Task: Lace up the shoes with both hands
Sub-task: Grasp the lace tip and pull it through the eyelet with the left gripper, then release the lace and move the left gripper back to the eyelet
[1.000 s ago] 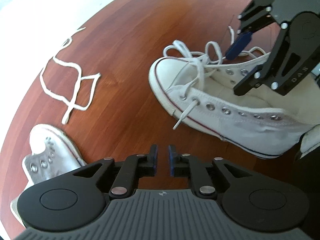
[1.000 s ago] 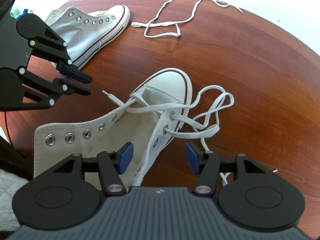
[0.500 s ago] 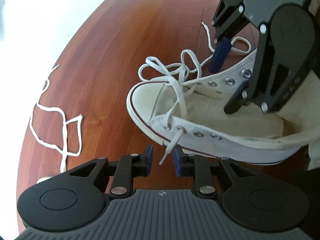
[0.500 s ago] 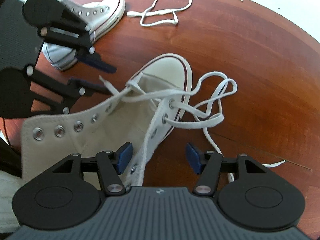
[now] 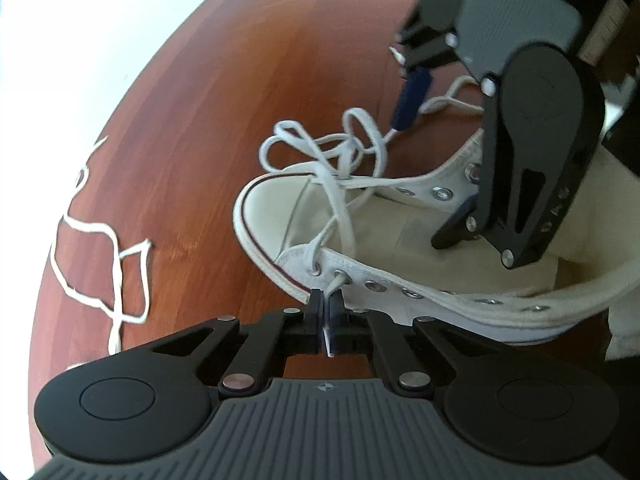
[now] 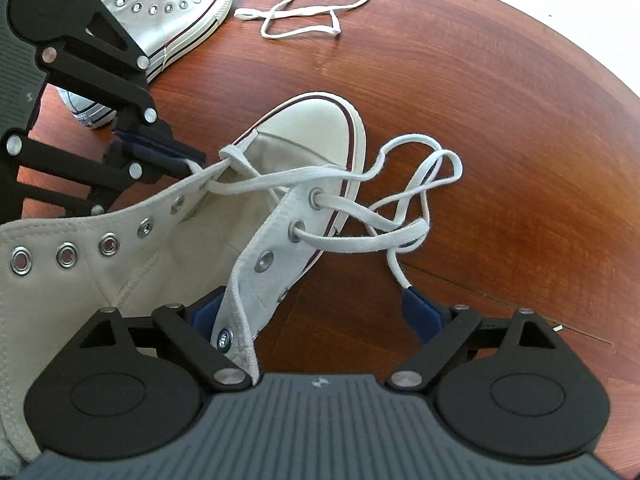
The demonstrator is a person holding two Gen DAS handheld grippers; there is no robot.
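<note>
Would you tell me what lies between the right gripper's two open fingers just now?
In the right wrist view, the shoe's eyelet flap stands between the opening right gripper's fingers, beside bare table.

The table [image 6: 500, 92] was reddish-brown wood with a smooth, faintly glossy finish and visible grain. The near shoe [image 6: 168, 240] was off-white canvas, matt and finely woven, with a smooth rubber toe cap [image 6: 308, 120] and shiny metal eyelets [image 6: 66, 256]. Its lace [image 6: 360, 236] was flat white woven cloth, slightly fuzzy at the edges. The second shoe [image 6: 168, 12] looked like the same matt canvas with rubber sole edging. The loose lace [image 6: 304, 20] was white cloth too. The left gripper [image 5: 326, 320] and right gripper [image 6: 316, 312] were matt black plastic with small bright metal pins, ribbed grey housings and dark blue pads [image 6: 420, 312] of a dull, rubbery look.
</note>
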